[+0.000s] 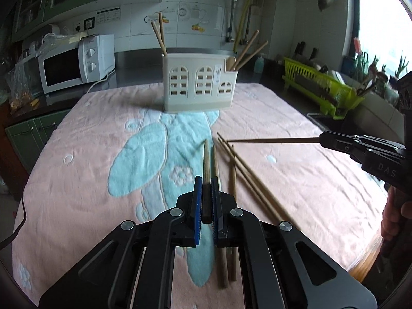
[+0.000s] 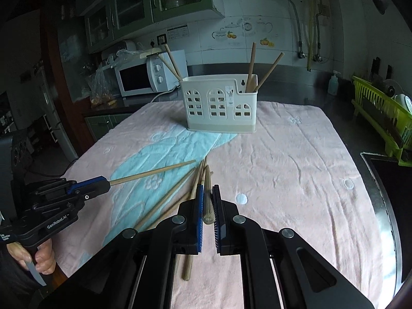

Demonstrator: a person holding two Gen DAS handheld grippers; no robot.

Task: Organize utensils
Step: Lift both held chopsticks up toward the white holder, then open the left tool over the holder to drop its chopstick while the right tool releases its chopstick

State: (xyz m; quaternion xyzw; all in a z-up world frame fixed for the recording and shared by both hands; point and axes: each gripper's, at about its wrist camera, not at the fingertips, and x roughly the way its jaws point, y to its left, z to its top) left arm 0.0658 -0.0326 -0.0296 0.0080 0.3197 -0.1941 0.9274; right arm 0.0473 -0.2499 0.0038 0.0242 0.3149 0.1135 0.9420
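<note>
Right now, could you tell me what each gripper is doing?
Left gripper: closed on one chopstick.
Right gripper: closed on another chopstick.

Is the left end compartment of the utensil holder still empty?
No: two chopsticks already stand in the left end of the utensil holder, sticking up above its rim.

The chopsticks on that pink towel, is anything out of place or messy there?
Somewhat. Several loose chopsticks lie fanned and crossing on the pink towel, not in the white holder, which already has a few standing askew at both ends. Each gripper, left and right, grips one chopstick. Nothing looks broken.
</note>
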